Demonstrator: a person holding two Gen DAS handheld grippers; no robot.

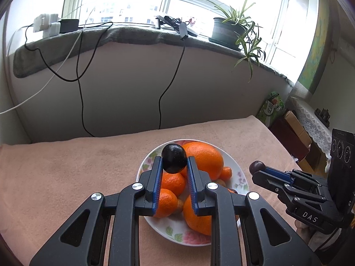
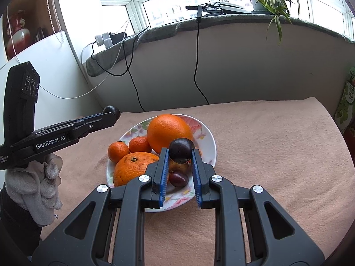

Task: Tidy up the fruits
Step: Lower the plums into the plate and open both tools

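Observation:
A flowered white plate (image 1: pixel 146 166) (image 2: pixel 208 141) on the pink-covered table holds large oranges (image 1: pixel 205 158) (image 2: pixel 168 132), small tangerines (image 1: pixel 172 182) (image 2: pixel 118 150) and a dark plum (image 2: pixel 178 179). My left gripper (image 1: pixel 174 161) is shut on a dark plum (image 1: pixel 173 158) and holds it above the plate; it shows at the left of the right wrist view (image 2: pixel 112 112). My right gripper (image 2: pixel 180 153) is shut on another dark plum (image 2: pixel 180 150) over the plate's near side; it shows at the right of the left wrist view (image 1: pixel 257 167).
The table's pink cloth (image 1: pixel 66 177) (image 2: pixel 277 155) spreads around the plate. Behind it a wall rises to a windowsill with cables (image 1: pixel 82 84), chargers and a potted plant (image 1: pixel 230 31). Boxes and a green bag (image 1: pixel 271 108) stand at the right.

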